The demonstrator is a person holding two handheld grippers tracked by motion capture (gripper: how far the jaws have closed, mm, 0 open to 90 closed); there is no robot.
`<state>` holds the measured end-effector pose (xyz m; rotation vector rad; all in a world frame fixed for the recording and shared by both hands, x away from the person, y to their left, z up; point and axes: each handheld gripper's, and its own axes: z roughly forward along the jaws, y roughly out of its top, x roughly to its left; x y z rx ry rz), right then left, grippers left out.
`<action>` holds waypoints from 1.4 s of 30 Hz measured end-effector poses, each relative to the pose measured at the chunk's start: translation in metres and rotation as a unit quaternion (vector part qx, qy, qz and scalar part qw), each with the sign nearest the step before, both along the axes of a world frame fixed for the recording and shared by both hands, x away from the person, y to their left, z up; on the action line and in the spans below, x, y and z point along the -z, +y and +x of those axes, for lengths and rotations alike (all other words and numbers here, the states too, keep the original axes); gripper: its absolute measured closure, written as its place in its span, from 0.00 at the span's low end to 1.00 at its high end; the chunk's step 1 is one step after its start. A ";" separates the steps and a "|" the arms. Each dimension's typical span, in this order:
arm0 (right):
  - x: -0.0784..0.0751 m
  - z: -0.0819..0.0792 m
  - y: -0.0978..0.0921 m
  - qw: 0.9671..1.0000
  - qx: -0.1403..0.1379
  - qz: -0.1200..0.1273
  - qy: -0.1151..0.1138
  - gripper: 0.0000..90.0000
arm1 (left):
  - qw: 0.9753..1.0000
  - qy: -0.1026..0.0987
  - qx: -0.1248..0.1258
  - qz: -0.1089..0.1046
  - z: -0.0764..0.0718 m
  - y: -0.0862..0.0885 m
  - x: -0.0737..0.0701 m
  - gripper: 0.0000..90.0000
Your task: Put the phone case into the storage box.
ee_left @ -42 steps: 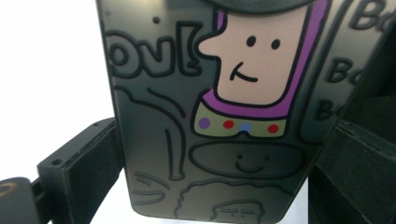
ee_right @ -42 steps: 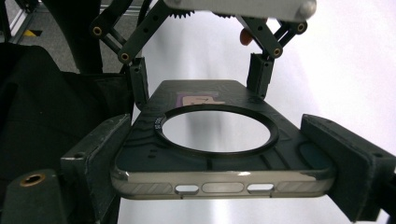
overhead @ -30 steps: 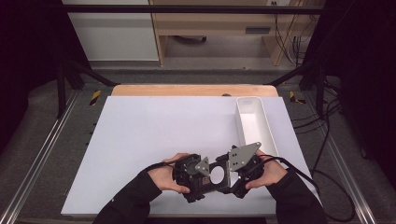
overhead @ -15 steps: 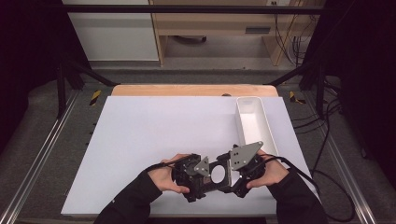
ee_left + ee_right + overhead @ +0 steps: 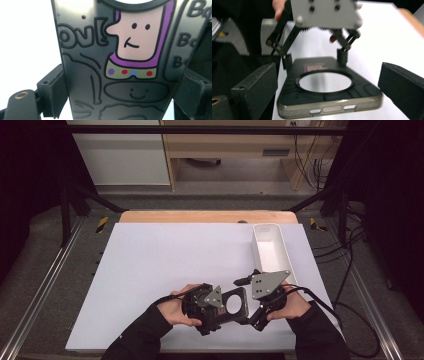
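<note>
**Phone case held at the lower centre of the bench**

In the high view, the left claw [image 5: 220, 312] and the right claw [image 5: 252, 312] meet at the lower centre of the frame, over the near edge of the white bench [image 5: 165, 265]. Between them is a dark phone case [image 5: 234, 303] with a round opening in its back. The left claw is clamped on the case's 2 long edges; the left gripper view, close up, shows its pads pressed against either side of the case [image 5: 117, 62], whose back carries a cartoon face with a purple outline and a row of coloured dots.

In the right gripper view, the case [image 5: 327, 97] lies flat in the lower centre of the frame with its port end nearest, and the right claw's jaws stand wide at the left and right edges, clear of it. The left claw [image 5: 314, 60] grips the case's far end.

A white tray [image 5: 270, 251] sits right of centre in the high view, beyond the right claw.
</note>
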<state>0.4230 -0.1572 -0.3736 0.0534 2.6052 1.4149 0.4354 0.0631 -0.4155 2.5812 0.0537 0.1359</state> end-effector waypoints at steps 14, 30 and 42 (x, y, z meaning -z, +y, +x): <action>0.002 -0.006 -0.031 0.995 0.038 0.087 0.002 0.01 | 0.998 0.006 -0.026 -0.057 0.001 0.017 0.003 0.13; 0.027 -0.006 -0.038 0.992 0.058 0.112 0.022 0.01 | 0.992 0.007 -0.052 -0.118 -0.002 0.030 0.011 0.13; 0.035 -0.006 -0.033 0.991 0.053 0.117 0.030 0.01 | 0.989 0.008 -0.051 -0.141 -0.004 0.030 0.014 0.13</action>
